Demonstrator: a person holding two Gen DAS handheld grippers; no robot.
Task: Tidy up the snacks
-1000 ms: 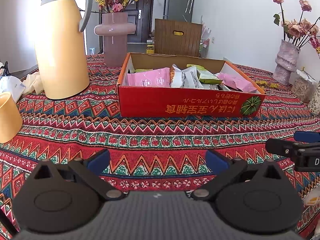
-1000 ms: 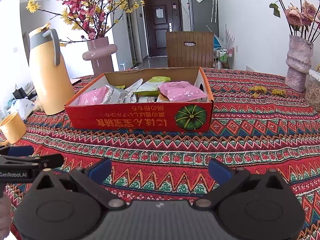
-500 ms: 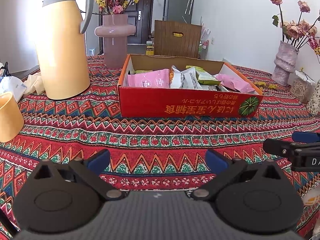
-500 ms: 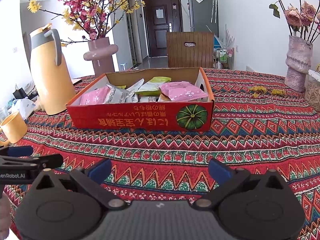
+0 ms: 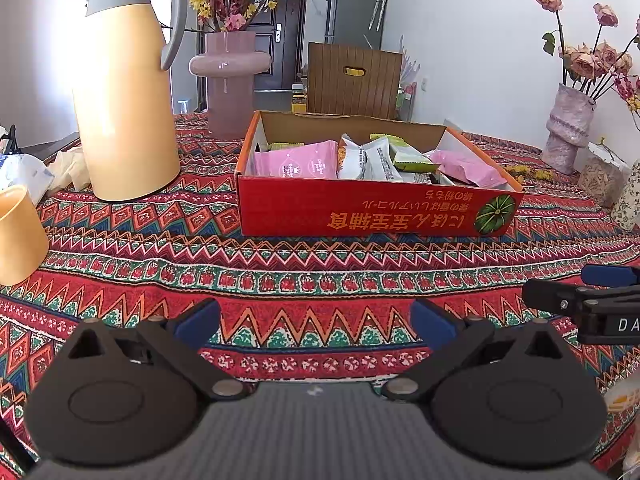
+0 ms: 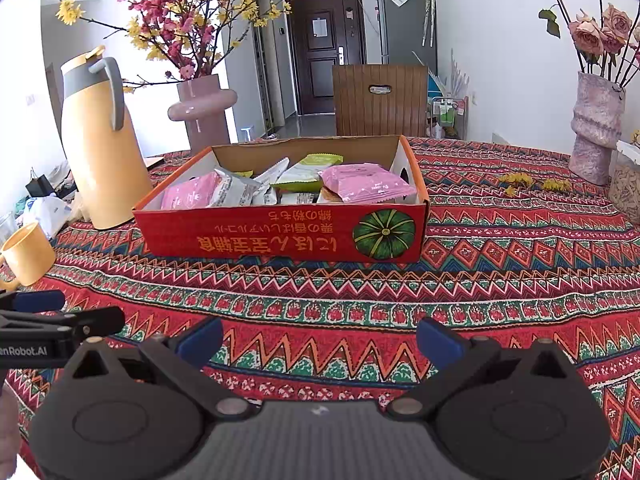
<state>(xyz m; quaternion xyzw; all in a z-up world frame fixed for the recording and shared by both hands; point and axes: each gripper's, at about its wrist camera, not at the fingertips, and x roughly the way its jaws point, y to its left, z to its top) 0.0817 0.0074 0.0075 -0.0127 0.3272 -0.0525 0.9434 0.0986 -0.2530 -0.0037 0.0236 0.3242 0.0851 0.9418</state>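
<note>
A red cardboard box stands on the patterned tablecloth, with several snack packets inside: pink packets, white packets and a green one. My left gripper hovers open over the cloth, well in front of the box, nothing between its blue-padded fingers. My right gripper is likewise open and empty, short of the box. Each gripper shows at the edge of the other's view: the right gripper, the left gripper.
A tall yellow thermos and a pink vase stand left of the box. A yellow cup sits near the left edge. A textured vase with roses is at the right; a wooden chair back lies behind.
Both grippers have drawn back slightly from the box and stay open; the box and packets have not moved.
</note>
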